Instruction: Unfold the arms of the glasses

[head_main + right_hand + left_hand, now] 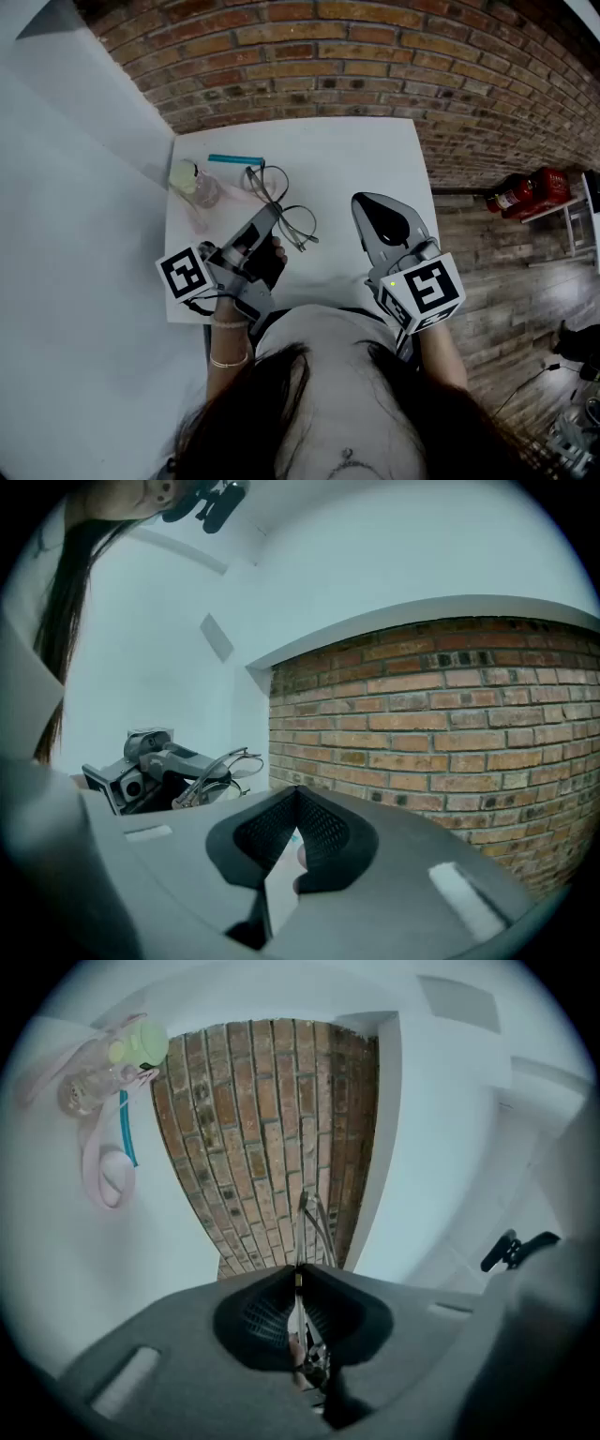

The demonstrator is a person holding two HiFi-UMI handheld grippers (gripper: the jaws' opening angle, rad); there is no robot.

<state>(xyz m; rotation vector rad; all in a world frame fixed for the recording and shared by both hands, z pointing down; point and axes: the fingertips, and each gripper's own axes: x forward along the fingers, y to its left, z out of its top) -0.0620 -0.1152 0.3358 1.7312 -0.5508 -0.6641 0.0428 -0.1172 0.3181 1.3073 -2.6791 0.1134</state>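
White table (375, 155), brick wall (394, 56) at 12 o'clock. At 7, left gripper (266, 216) pinched tight on glasses (296, 225). At 5, right gripper (364, 201) closed, nothing inside.

Head view looks steeply down; gripper views share the brick wall (375, 56).

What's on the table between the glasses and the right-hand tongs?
Nothing: in the head view only bare white table separates the glasses from the right tongs.
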